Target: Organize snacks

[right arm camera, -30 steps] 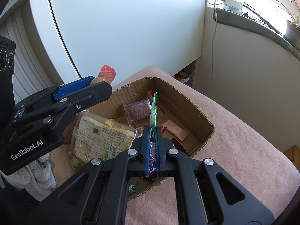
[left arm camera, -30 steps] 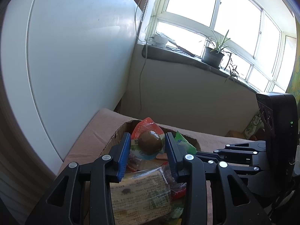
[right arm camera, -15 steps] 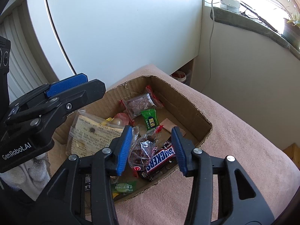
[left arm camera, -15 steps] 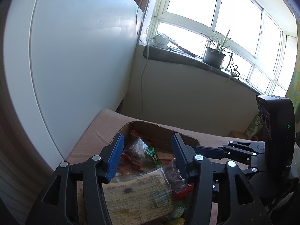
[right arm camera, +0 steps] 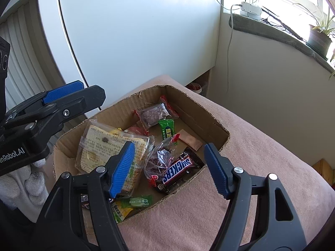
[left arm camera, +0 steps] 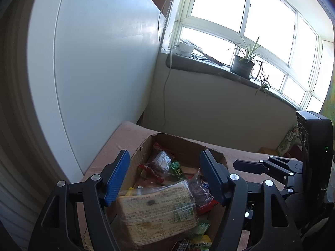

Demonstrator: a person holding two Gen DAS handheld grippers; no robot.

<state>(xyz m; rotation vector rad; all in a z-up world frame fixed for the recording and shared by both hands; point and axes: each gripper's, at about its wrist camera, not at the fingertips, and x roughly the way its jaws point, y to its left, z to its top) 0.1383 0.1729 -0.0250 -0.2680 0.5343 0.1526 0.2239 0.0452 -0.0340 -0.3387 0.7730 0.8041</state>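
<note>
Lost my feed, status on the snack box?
Both hand-held grippers, left and right, just opened, empty. Snacks lie in the cardboard box. Nothing blocking.

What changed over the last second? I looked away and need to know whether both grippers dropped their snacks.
Both let go. The left gripper, jaws just opening, released its round brown snack in a red wrapper; the right gripper, opening too, dropped its green packet into the brown cardboard box. Both now hang empty above it. The box and the big cracker pack stayed put.

A home room: potted plant (left arm camera: pixel 244 68) on a sunny windowsill (left arm camera: pixel 209 68), pink-covered furniture (right arm camera: pixel 261 156).
</note>
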